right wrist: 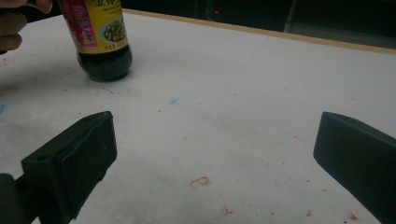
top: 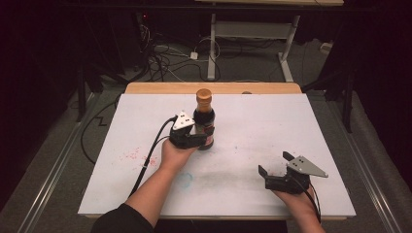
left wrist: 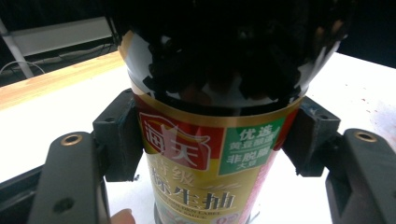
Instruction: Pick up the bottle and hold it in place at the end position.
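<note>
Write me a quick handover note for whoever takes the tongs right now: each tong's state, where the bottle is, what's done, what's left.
Left tongs: shut on the soy sauce bottle, pads pressing the label from both sides.
Right tongs: open, holding nothing, low over the near right of the white table.
Bottle: upright, cap on, base at the table toward the far middle; whether it rests there or is just lifted is unclear.
Done: bottle grasped.
Left: probably moving or setting it down, then releasing; the right tongs are free to assist.
</note>
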Available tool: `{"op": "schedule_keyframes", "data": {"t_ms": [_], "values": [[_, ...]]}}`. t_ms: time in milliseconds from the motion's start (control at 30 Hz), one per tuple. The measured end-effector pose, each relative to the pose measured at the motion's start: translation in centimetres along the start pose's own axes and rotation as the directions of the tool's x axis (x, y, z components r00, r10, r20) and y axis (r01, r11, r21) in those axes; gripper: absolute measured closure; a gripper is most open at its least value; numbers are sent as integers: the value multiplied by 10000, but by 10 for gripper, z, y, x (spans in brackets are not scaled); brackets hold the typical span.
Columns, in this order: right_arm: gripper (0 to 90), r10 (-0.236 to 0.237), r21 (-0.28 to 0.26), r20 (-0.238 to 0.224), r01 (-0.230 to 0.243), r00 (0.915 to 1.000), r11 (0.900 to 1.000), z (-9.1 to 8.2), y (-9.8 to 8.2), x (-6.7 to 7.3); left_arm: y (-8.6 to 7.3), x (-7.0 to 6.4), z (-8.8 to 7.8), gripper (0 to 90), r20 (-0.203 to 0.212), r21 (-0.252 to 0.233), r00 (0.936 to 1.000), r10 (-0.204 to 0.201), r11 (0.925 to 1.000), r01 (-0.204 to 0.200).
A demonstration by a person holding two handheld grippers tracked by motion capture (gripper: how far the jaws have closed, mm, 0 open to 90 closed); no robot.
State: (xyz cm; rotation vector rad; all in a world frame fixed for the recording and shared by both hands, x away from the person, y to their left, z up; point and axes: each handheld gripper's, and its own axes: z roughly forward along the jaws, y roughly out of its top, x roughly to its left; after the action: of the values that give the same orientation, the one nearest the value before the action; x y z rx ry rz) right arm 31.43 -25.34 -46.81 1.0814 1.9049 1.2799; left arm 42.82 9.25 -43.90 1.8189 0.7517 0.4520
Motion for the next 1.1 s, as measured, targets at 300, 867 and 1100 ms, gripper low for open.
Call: {"op": "schedule_keyframes", "data": {"t_ms": [300, 867, 1100], "values": [[2, -16, -41, -13, 16, 10000, 10000, -1, 0, -1, 2, -6, 18, 300, -24, 50, 9998, 215, 9998, -215], [2, -14, -38, 6, 14, 10000, 10000, -1, 0, 0, 4, -6, 25, 298, 22, -2, 9999, 163, 9999, -163], [2, -36, -26, -16, 36, 10000, 10000, 0, 0, 0, 2, -5, 24, 293, 52, -31, 10000, 69, 10000, -69]]}}
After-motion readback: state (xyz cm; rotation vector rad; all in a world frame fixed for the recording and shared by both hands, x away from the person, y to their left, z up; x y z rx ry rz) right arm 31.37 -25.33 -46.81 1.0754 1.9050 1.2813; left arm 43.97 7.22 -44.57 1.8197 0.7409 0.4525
